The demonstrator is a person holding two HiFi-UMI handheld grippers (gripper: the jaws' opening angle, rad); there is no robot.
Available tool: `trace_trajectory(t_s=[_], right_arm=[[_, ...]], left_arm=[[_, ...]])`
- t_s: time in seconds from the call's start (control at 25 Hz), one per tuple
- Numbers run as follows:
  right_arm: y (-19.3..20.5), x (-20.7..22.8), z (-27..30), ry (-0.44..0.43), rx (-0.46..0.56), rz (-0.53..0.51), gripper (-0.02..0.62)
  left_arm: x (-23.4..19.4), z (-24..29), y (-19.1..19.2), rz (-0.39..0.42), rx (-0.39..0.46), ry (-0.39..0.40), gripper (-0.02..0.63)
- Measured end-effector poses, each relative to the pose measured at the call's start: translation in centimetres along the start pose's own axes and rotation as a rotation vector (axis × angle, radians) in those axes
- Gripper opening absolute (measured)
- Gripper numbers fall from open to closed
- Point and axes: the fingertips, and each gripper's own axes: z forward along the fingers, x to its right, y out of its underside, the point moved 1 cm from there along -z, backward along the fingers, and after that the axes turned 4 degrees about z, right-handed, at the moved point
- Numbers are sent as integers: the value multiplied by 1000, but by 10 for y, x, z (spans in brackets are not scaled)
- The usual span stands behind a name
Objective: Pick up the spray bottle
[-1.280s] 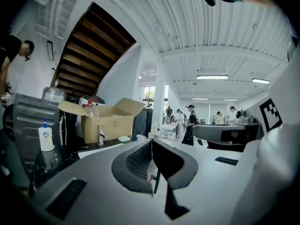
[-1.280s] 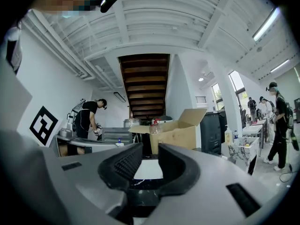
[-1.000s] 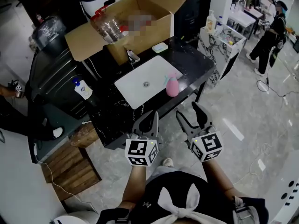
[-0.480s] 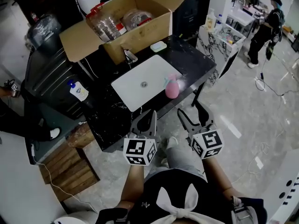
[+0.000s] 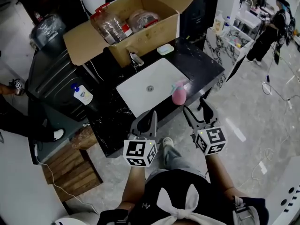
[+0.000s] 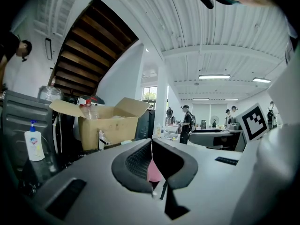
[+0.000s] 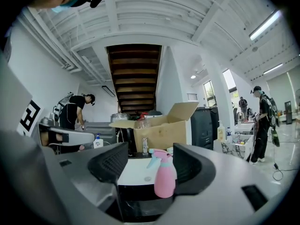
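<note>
The pink spray bottle stands upright on the black counter, at the front right corner of the white sink. My right gripper hovers in front of the counter edge, just short of the bottle, jaws open and empty. In the right gripper view the spray bottle shows ahead between the open jaws of the right gripper, nearer the right one. My left gripper hangs to the left, before the sink, shut with nothing held. In the left gripper view its own left gripper lets a pink sliver through.
An open cardboard box with plastic bottles sits behind the sink, beside a faucet and a soap dish. A soap pump bottle stands on the grey cabinet at left. A wooden pallet lies on the floor; people stand at far right.
Both grippers have moved forward toward the counter; the right one now sits closer to the spray bottle with its jaws slightly wider.
</note>
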Motion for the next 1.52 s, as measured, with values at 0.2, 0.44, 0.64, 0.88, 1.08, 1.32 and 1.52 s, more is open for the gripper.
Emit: trace_trajectory(t_s=[0.2,0.44,0.64,0.88,1.08,1.32,1.52], right_arm=[[1,13,21,10,-7,9,281],[11,26,43,18,-39,35,281],[17,33,60,8,-63,29,281],[31,42,77,9,-106,29,281],[44,46,88,6,-146,15,281],[55,45,100,-15,-194,-28,281],[61,49,109,-14,-209,-41,281]], left_arm=[[-8,21,-1,9,-10,12,28],[-19,45,2,25,-36,27,28],[-40,59,0,22,-44,11,28],[-53,75,5,18,-62,8,28],[-59,86,9,13,-75,18,28],[-63,96,14,9,-94,33,28],[-67,102,17,5,-106,36,28]])
